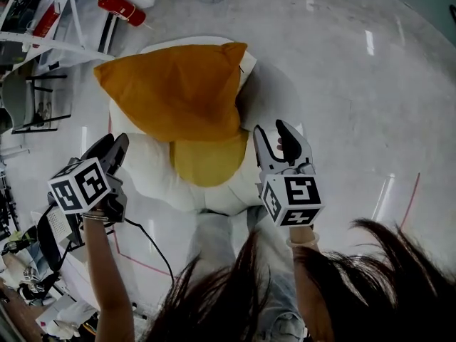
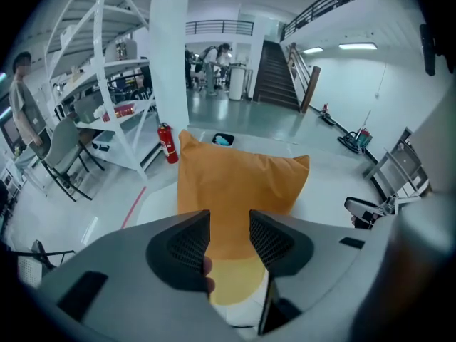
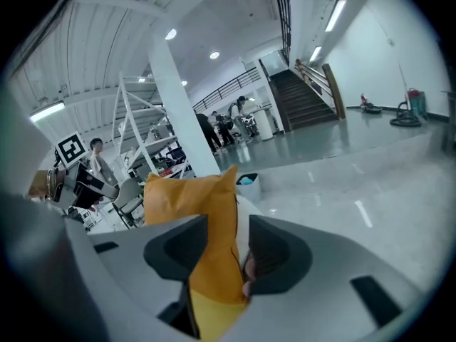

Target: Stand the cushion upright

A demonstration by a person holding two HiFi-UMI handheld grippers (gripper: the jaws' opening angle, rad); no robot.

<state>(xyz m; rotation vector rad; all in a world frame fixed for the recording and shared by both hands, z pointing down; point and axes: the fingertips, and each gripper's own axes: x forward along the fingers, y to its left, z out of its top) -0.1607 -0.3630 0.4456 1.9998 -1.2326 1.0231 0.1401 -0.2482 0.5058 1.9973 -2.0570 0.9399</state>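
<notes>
We hold the left hand-held gripper [image 1: 114, 143] and the right hand-held gripper [image 1: 273, 134] with jaws apart and empty (neither touching it) beside the upright orange cushion [image 1: 178, 91] on its white seat [image 1: 149, 175].

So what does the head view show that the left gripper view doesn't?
Only the head view: the right gripper, open beside the cushion, and the person's hair. Only the left gripper view: the staircase and people standing far back. Both: the orange cushion standing up and the red fire extinguisher behind it.
</notes>
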